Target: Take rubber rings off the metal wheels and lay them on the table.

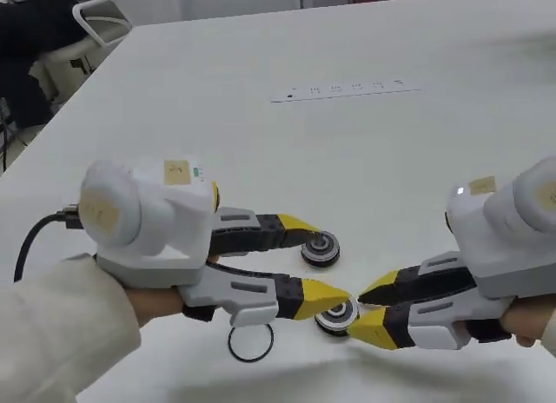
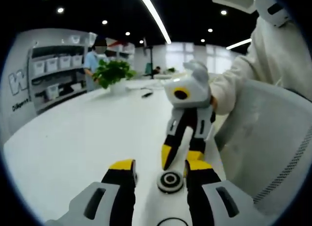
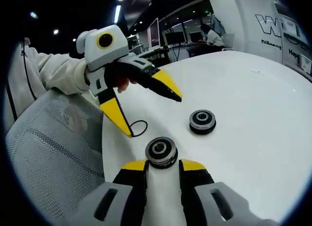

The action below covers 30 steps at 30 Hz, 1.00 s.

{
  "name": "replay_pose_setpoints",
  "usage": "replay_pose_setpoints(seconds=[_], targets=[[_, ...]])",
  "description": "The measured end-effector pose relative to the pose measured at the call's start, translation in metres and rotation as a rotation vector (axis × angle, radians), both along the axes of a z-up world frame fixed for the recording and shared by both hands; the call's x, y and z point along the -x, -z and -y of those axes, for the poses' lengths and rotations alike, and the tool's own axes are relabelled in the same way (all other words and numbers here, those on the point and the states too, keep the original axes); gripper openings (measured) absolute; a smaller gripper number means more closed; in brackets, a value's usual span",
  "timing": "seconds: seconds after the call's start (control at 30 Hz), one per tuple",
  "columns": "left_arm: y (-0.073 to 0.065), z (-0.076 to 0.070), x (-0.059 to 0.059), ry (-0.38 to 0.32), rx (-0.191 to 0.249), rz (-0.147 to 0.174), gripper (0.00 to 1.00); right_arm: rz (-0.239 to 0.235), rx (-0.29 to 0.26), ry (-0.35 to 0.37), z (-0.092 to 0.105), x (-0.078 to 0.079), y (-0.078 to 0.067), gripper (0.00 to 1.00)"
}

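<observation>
Two small metal wheels with dark rims stand on the white table (image 1: pixel 365 160). The near wheel (image 1: pixel 334 316) (image 2: pixel 170 181) (image 3: pixel 161 152) lies between the tips of both grippers. My left gripper (image 1: pixel 330 262) (image 2: pixel 161 167) (image 3: pixel 152 115) is open wide, its jaws straddling that wheel without touching it. My right gripper (image 1: pixel 356 312) (image 3: pixel 163 165) (image 2: pixel 180 160) is open a little, its tips right at the wheel's edge. The far wheel (image 1: pixel 321 248) (image 3: pixel 202 121) sits just beyond the left gripper's upper jaw. A loose black rubber ring (image 1: pixel 251 342) (image 3: pixel 139 128) lies flat near the table's front.
A flush power strip (image 1: pixel 347 90) runs across the table's middle. A white chair (image 1: pixel 95 21) stands at the far left corner, and a mesh chair back (image 3: pixel 53 148) is close behind the near edge. A potted plant (image 2: pixel 114 72) stands at the table's far end.
</observation>
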<state>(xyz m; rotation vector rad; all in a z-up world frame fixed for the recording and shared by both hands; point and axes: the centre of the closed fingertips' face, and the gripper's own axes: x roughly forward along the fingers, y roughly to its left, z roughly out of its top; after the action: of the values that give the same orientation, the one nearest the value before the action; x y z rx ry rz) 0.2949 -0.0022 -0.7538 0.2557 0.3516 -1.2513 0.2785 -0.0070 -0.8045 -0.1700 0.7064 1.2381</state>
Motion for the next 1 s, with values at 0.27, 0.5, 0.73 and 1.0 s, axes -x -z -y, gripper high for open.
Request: replay_pose_setpoints(seconds=[0.27, 0.5, 0.73, 1.0], targets=[[0.019, 0.006, 0.006, 0.031, -0.047, -0.014, 0.31, 0.021, 0.008, -0.027, -0.001, 0.001, 0.003, 0.20], [0.028, 0.007, 0.009, 0.045, -0.069, -0.019, 0.19, 0.032, 0.021, -0.037, 0.001, 0.000, 0.005, 0.19], [0.033, 0.006, 0.012, 0.053, -0.088, -0.022, 0.16, 0.045, 0.027, -0.049, 0.001, 0.001, 0.005, 0.15], [0.037, 0.005, 0.013, 0.054, -0.086, -0.032, 0.14, 0.059, 0.030, -0.054, 0.001, -0.001, 0.006, 0.13]])
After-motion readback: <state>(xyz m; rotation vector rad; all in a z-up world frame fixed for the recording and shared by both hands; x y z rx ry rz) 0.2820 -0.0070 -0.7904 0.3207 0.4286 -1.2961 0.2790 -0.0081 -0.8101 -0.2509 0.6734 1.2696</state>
